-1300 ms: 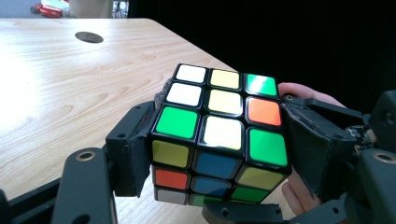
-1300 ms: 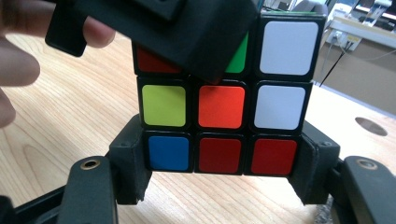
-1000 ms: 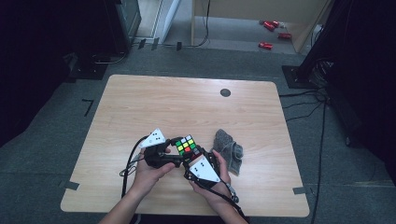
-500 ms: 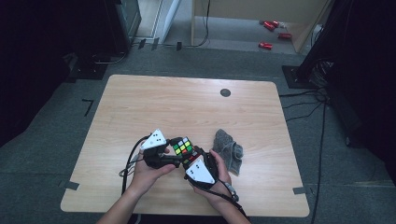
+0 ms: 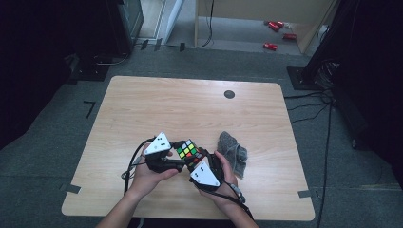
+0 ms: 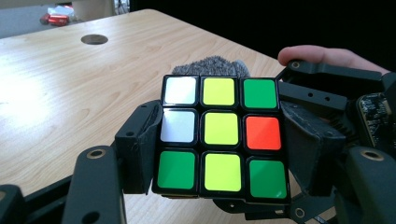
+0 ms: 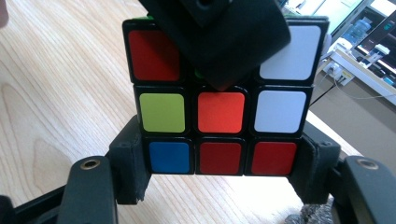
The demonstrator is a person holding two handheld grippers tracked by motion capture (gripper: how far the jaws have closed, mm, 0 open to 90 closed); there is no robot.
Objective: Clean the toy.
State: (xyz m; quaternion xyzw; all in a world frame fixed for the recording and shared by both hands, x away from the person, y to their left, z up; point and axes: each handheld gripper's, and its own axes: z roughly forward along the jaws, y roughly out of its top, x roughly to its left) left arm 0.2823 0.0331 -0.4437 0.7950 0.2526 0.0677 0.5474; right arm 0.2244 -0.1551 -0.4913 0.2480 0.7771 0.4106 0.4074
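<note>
**Both grippers clamped on the puzzle cube near the table's front edge**

In the high view the puzzle cube [image 5: 188, 151] sits low and centre in the frame, held between two hands just above the wooden table [image 5: 190, 109]. The left gripper [image 5: 177, 164] comes in from the lower left and the right gripper [image 5: 195, 161] from the lower right; their grey plates and the hands cover most of the jaws there, so the grip itself is hard to read from above.

The left gripper view settles it: its two black jaws press on the left and right sides of the cube [image 6: 223, 137], whose near face shows white, yellow, green and one orange tile. These jaws have just been closing, with the cube between them. The cube's bottom edge is cut off by jaw parts.

In the right gripper view its jaws pinch the bottom row of the cube [image 7: 219, 100] from both sides. A black jaw of the other gripper hangs from the top of the frame and hides the upper middle tile.

A grey cloth [image 5: 233, 153] lies just right of the hands; in the left gripper view only its fuzzy top [image 6: 210, 65] peeks over the cube.
</note>
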